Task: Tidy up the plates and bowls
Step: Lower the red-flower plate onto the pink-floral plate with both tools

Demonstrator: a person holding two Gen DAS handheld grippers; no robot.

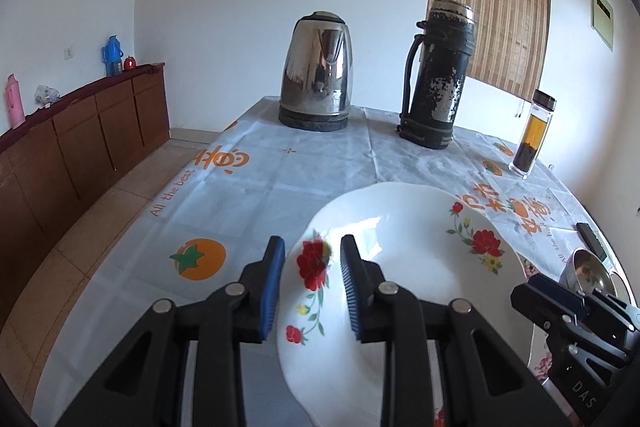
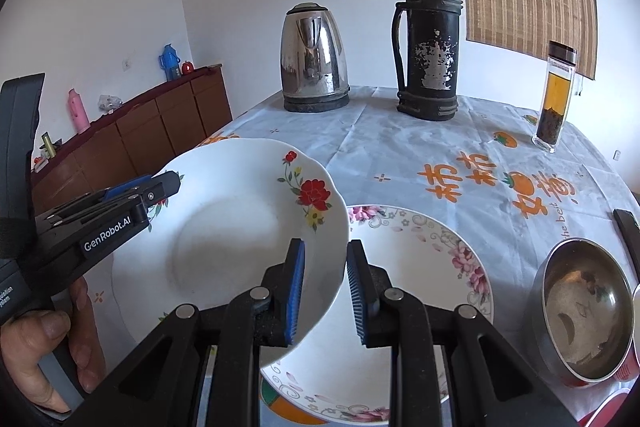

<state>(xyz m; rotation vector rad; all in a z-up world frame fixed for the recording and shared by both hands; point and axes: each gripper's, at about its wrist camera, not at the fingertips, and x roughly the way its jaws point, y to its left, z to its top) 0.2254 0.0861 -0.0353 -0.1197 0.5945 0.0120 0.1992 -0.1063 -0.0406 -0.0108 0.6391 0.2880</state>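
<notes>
A white plate with red flowers (image 1: 420, 239) (image 2: 224, 247) hangs tilted above the table. Its left rim sits between the blue pads of my left gripper (image 1: 312, 243), which is shut on it. The right wrist view shows that gripper (image 2: 168, 183) at the plate's far-left rim, with a hand below it. My right gripper (image 2: 326, 245) is shut on the plate's near right rim and shows at the lower right (image 1: 520, 295) in the left wrist view. Under the held plate lies a larger plate with pink flowers (image 2: 420, 267) (image 1: 542, 363). A steel bowl (image 2: 584, 307) (image 1: 588, 267) stands to its right.
A steel kettle (image 2: 312, 63), a worn black thermos (image 2: 428, 43) and a tea bottle (image 2: 558, 95) stand at the back of the table (image 1: 260, 187). A black object (image 2: 628, 227) lies at the right edge. A brown sideboard (image 1: 80, 147) runs along the left wall.
</notes>
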